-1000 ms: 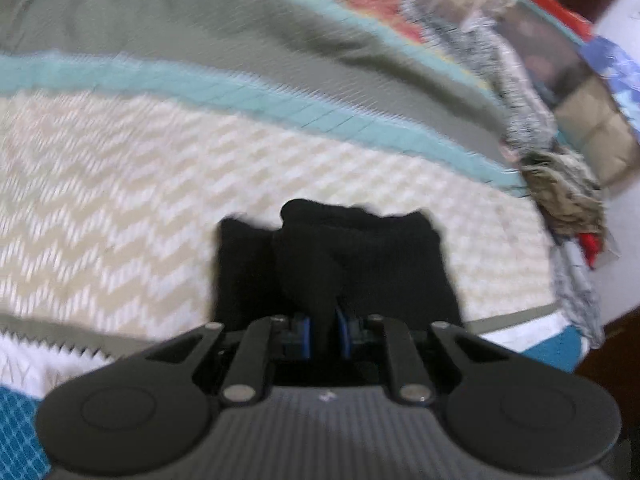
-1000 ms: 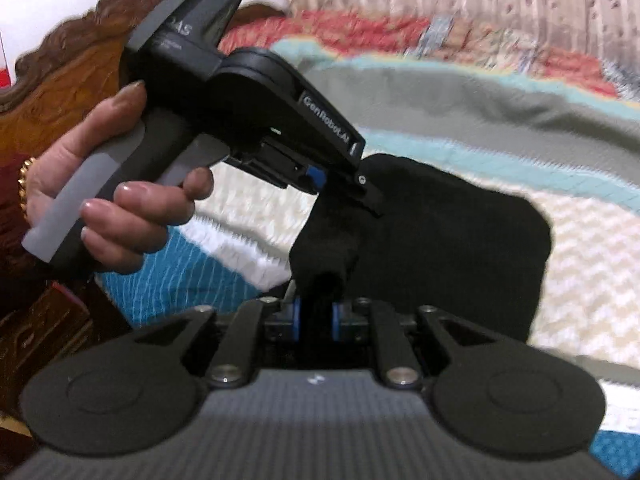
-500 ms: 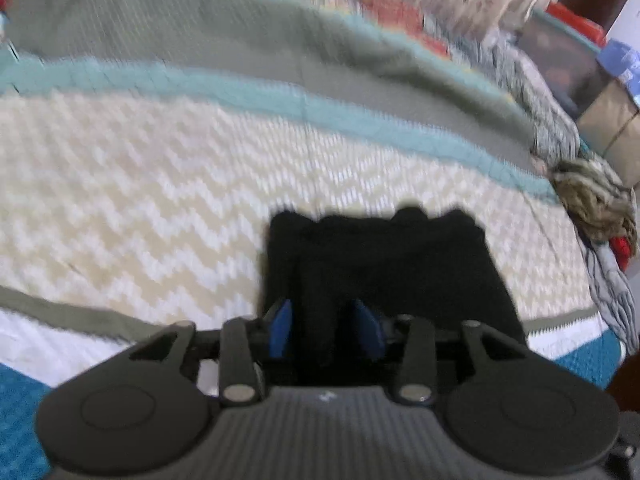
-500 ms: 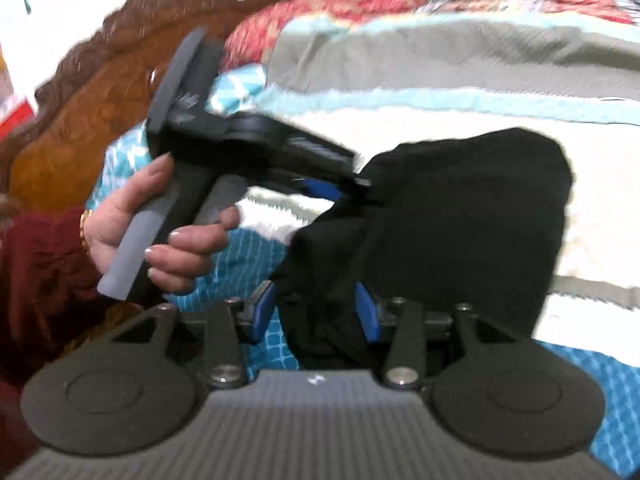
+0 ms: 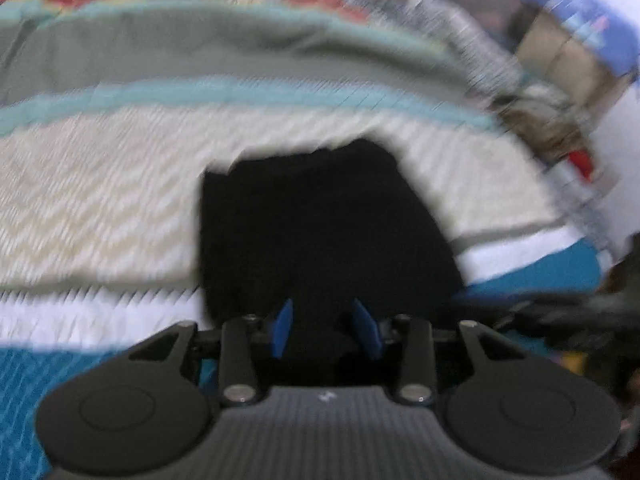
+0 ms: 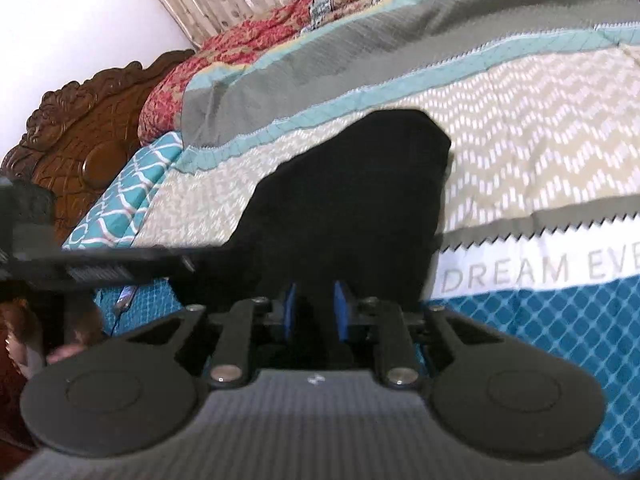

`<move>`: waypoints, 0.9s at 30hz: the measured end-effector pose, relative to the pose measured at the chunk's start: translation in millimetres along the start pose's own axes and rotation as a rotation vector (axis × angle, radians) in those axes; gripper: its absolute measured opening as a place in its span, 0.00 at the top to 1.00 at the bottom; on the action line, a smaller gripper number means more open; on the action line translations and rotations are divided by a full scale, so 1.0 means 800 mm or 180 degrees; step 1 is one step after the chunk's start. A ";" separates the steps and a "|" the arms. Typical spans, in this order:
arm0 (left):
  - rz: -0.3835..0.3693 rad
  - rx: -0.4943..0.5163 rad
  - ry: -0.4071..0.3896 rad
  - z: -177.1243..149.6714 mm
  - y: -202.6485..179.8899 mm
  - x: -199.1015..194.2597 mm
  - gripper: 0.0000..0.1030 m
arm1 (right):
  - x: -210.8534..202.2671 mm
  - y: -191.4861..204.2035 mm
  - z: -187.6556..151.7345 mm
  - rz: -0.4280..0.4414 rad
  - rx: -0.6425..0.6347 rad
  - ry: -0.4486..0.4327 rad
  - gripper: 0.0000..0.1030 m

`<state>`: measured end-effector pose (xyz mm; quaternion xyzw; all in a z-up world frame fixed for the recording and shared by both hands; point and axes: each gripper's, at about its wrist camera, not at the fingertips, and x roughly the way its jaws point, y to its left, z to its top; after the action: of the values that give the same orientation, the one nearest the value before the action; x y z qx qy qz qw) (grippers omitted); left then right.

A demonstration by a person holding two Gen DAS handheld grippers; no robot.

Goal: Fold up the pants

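Bed quilt (image 6: pixel 520 128) fills both views: grey, teal, cream zigzag and white bands. Only the right wrist view shows it sharp, with "DREAM EVE" lettering on the white band, plus the carved wooden headboard (image 6: pixel 80 152) and the red patterned pillow (image 6: pixel 248 44) at the top left. Left wrist view is motion-blurred; it alone shows a heap of clothes (image 5: pixel 548 128) off the bed's right edge.

Black pants (image 6: pixel 352 200) lie folded in a compact block on the cream zigzag band, near edge hanging over the white and blue bands toward both cameras.

Left gripper (image 5: pixel 326 328): blue pads apart and closing, black cloth between them; contact unclear through blur, looks like a gap each side. It also shows side-on at the left of the right view, a hand (image 6: pixel 68 344) on its handle.

Right gripper (image 6: pixel 316 312): pads narrower and closing, dark cloth in the gap; cannot tell whether they press on it.
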<state>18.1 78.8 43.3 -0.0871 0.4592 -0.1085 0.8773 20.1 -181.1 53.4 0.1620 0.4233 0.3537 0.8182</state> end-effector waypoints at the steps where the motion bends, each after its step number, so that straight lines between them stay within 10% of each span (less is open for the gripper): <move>1: 0.0060 0.0036 0.0030 -0.009 0.005 0.007 0.73 | 0.008 0.000 -0.003 0.0025 0.0035 0.0055 0.80; 14: 0.0177 -0.0019 -0.0032 -0.014 0.010 0.015 0.72 | 0.013 -0.015 -0.026 0.0114 0.0363 0.0230 0.94; 27: 0.0787 0.0009 -0.0207 -0.015 -0.008 -0.053 0.48 | -0.049 -0.003 -0.014 -0.0207 0.0194 -0.0338 0.71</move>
<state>-16.2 83.4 71.8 -0.0321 0.4377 0.0028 0.8986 -3.3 -211.3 68.0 0.1915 0.3949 0.3049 0.8452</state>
